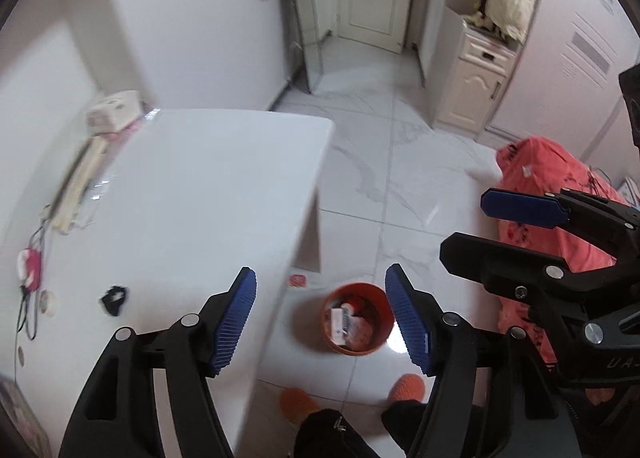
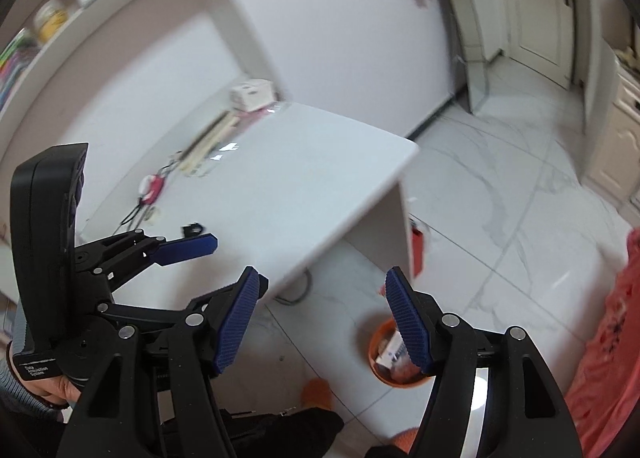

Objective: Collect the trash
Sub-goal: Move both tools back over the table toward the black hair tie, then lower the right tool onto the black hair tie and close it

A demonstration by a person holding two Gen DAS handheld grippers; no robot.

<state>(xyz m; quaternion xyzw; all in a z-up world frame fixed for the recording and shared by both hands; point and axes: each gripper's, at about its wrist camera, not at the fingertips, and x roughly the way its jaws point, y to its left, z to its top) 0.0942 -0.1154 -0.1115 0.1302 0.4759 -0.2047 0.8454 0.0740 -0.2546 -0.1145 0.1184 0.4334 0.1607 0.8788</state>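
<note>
An orange waste bin [image 1: 352, 287] [image 2: 373, 342] stands on the tiled floor beside the white table [image 1: 200, 198] [image 2: 300, 186]. A white box and wrappers lie inside it. My left gripper [image 1: 320, 278] [image 2: 240, 260] hangs open high above the bin, nothing between its blue pads. My right gripper [image 2: 323, 278] [image 1: 466, 226] is open too and holds nothing, just right of the left one. A small pink wrapper [image 1: 298, 280] lies on the floor by the table leg. On the tabletop near its front edge sits a black crumpled scrap [image 1: 114, 298] [image 2: 193, 229].
A bed with a red cover [image 1: 560, 178] fills the right side. The person's orange slippers [image 1: 298, 404] stand just before the bin. A red-and-white gadget with cables [image 1: 30, 268] and a small box [image 1: 114, 110] sit along the table's wall side. A cream cabinet [image 1: 476, 78] and a door stand beyond.
</note>
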